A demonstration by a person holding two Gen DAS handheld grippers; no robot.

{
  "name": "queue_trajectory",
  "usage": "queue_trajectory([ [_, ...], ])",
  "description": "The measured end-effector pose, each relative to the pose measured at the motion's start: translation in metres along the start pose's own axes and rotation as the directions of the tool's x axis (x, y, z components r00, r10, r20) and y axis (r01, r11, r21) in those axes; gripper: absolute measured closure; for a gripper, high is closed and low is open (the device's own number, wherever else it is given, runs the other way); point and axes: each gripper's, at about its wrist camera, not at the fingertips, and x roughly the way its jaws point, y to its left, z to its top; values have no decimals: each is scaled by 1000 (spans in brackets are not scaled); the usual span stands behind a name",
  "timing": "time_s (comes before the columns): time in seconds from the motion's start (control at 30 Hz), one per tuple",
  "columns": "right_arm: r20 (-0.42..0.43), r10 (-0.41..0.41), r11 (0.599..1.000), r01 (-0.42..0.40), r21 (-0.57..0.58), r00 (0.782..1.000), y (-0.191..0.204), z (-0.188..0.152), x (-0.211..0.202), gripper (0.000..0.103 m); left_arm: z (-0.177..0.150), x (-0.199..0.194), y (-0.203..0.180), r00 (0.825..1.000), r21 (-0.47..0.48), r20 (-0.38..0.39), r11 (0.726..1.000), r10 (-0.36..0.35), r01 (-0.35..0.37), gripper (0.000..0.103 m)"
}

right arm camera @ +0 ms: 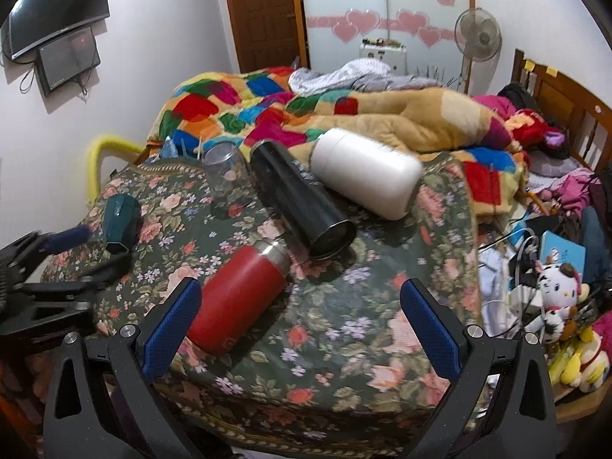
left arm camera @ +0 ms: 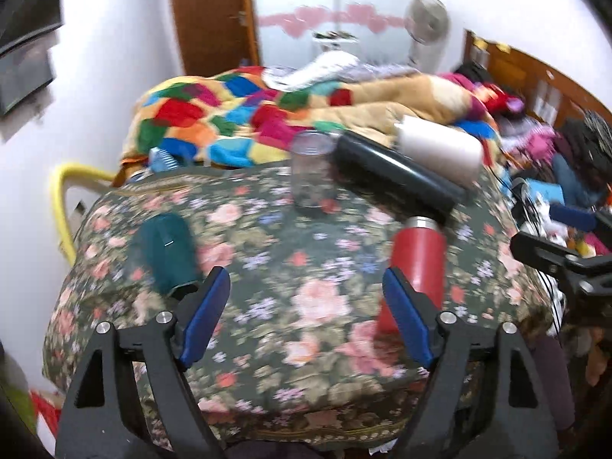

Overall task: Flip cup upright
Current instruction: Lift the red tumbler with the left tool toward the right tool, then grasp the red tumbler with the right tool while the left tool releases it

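Several cups lie on a floral cloth surface (left arm camera: 290, 329). A dark green cup (left arm camera: 166, 252) lies on its side at the left; it also shows in the right wrist view (right arm camera: 120, 220). A red flask (left arm camera: 417, 264) (right arm camera: 239, 298), a black tumbler (left arm camera: 397, 174) (right arm camera: 302, 202) and a white bottle (left arm camera: 440, 147) (right arm camera: 367, 172) lie on their sides. A clear glass (left arm camera: 310, 170) (right arm camera: 225, 176) stands upright. My left gripper (left arm camera: 306, 306) is open and empty above the cloth, between the green cup and the red flask. My right gripper (right arm camera: 300, 321) is open and empty, its left finger beside the red flask.
A patchwork blanket (right arm camera: 290, 111) lies on the bed behind. A yellow bar (right arm camera: 101, 153) stands at the far left. Cables, a plush toy (right arm camera: 558, 287) and clutter fill the right side. A fan (right arm camera: 478, 36) and a door (right arm camera: 264, 15) are at the back.
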Motion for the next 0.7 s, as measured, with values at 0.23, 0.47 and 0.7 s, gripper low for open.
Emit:
queue_trajectory([
  [0.23, -154, 84, 996, -77, 55, 984, 15, 5, 56, 8, -28, -1, 33, 998, -92, 13, 993, 69, -68, 20],
  [0.47, -275, 134, 988, -106, 115, 952, 25, 1, 94, 21, -42, 8, 44, 998, -140, 3, 988, 61, -60, 20],
  [0.7, -356, 172, 983, -139, 118, 918, 33, 0, 120, 26, -42, 6, 44, 998, -148, 16, 987, 66, -63, 20],
])
